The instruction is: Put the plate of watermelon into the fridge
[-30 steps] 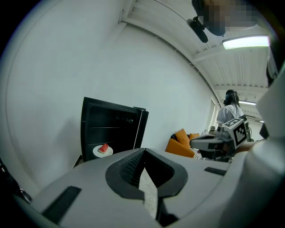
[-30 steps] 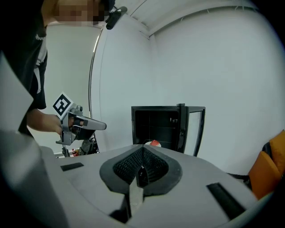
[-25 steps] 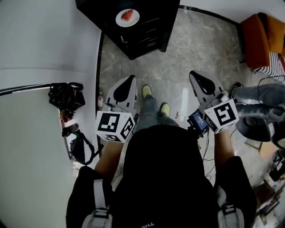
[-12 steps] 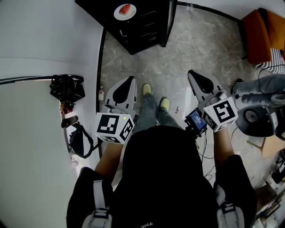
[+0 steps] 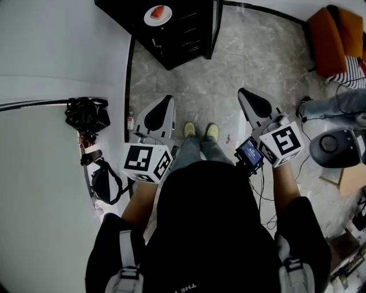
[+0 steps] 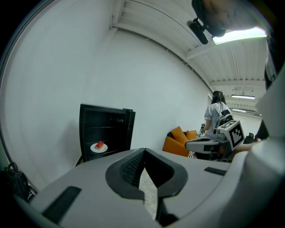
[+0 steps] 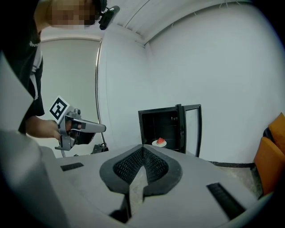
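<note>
1. The person stands on a grey marbled floor [image 5: 229,68], feet in yellow-green shoes [image 5: 200,130] side by side, with one gripper in each hand held out in front at about the same level.
2. Left gripper [image 5: 166,102]: jaws fully together, tips meeting, nothing between them. It points slightly downward toward the fridge.
3. Right gripper [image 5: 247,94]: jaws likewise closed tip to tip and empty, angled slightly downward in the same general direction.
4. The two grippers are well apart from each other, one either side of the person's legs.
5. The fridge [image 5: 189,34] is a small black unit set against the white wall [image 5: 57,46], ahead of the person and well apart from both grippers.
6. Its door [image 7: 193,129] stands swung open to the right side as seen from the grippers.
7. The plate [image 5: 158,15] is white and round and sits on a shelf inside the open fridge.
8. One red wedge of watermelon [image 5: 159,12] lies on the plate.
9. Neither gripper touches the plate, the fridge or the door.
10. A black bag [image 5: 86,114] lies at the wall on the person's left.
11. An orange sofa [image 5: 329,40] stands to the right, and a second person [image 6: 217,113] is near it.
</note>
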`<state>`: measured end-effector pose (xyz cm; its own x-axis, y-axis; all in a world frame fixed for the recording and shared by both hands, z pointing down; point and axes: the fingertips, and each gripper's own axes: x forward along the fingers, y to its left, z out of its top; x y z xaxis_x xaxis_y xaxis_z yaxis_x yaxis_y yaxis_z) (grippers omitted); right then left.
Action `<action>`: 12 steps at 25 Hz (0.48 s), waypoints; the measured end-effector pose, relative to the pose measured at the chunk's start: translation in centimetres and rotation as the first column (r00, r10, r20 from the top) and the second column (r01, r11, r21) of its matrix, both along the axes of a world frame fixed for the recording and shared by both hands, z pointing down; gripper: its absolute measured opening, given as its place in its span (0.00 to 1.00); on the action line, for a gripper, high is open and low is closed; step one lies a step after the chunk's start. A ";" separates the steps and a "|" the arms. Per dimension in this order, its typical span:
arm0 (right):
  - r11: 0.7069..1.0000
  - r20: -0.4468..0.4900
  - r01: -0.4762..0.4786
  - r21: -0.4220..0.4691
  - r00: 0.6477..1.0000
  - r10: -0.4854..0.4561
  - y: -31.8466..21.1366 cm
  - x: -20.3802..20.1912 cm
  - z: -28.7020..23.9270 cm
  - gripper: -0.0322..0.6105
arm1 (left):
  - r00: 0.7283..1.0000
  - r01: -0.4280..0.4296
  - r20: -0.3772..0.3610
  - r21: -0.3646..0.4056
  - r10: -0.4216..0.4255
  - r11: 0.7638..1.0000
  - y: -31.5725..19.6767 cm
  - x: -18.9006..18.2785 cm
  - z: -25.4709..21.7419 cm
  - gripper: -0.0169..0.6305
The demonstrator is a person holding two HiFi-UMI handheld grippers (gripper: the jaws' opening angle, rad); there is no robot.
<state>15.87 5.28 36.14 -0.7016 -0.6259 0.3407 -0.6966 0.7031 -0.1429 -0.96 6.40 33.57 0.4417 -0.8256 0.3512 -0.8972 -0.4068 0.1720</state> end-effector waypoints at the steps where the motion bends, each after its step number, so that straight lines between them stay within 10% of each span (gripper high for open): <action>1: 1.000 0.001 -0.004 0.004 1.000 0.004 0.0 -0.3 -0.2 0.07 | 1.000 -0.002 -0.003 0.001 0.002 1.000 0.1 -0.2 -0.1 0.04; 12: 0.994 -0.022 -0.099 0.055 0.995 0.101 0.5 -3.4 -3.3 0.07 | 0.998 -0.047 -0.033 0.042 0.049 0.998 0.2 -3.4 -1.7 0.04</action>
